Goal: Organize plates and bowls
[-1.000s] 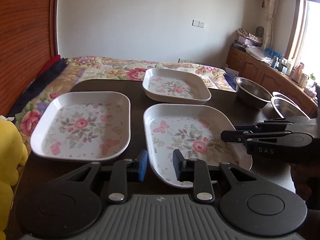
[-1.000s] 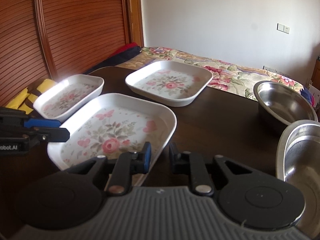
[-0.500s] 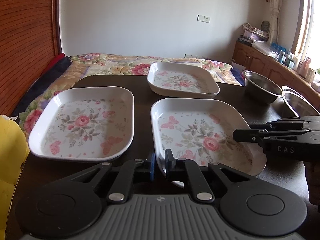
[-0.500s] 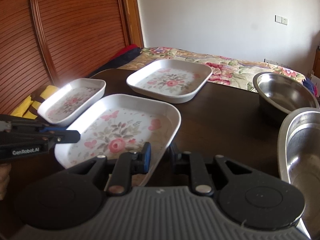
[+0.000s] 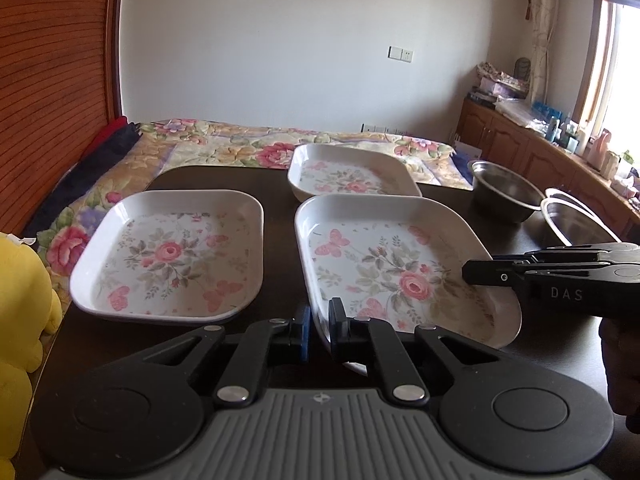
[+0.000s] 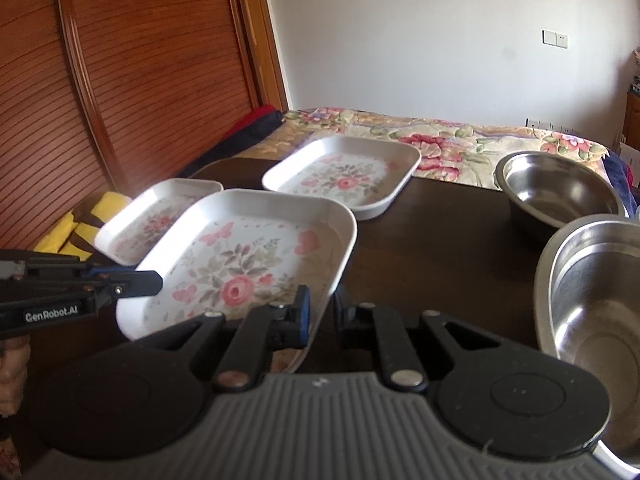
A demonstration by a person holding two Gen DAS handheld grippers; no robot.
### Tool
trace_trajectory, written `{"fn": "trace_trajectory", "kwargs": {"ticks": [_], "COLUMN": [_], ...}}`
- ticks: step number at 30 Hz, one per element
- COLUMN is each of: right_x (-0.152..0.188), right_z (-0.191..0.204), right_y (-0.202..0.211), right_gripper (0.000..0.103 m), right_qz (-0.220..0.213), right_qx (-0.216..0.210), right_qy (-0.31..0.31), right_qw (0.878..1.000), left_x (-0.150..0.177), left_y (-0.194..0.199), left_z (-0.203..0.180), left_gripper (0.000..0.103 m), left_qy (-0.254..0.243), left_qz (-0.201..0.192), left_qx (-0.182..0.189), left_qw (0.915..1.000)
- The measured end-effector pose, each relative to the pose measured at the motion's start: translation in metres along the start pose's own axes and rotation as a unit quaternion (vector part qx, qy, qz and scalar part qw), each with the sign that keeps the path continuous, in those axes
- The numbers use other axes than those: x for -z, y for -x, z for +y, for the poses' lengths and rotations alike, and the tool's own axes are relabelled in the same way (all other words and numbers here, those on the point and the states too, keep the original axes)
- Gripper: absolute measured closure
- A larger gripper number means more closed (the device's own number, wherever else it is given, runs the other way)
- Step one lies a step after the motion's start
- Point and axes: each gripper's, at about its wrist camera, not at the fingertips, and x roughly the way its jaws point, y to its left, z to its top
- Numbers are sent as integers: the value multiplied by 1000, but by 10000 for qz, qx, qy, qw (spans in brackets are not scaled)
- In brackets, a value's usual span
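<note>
Dark desk [image 5: 280, 184] before flowered bed [image 5: 224, 148]. Both grippers, left [image 5: 319, 322] and right [image 6: 320, 312], fingers pinched on nearest floral tray's [image 5: 384, 264] rim, opposite sides.

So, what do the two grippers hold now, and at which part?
Both hold the nearest floral tray: left gripper on its near-left rim, right gripper on its near-right rim.

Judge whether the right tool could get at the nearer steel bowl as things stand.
Probably not yet: the right tool is clamped on the near floral plate. The nearer steel bowl sits unobstructed beside it.
</note>
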Motion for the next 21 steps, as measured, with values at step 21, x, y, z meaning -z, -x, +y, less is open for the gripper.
{"fn": "trace_trajectory", "kwargs": {"ticks": [21], "right_x": [41], "right_z": [32], "right_y": [47], "right_gripper": [88], "right_qz": [-17], "right_qx": [-174], "right_qy": [-94], "right_qw": [9998], "left_x": [43], "left_y": [59], "left_z": [1], "left_gripper": [66], "left_qy": [-111], "left_qz": [-6], "left_qx": [135], "left_qw": [9998]}}
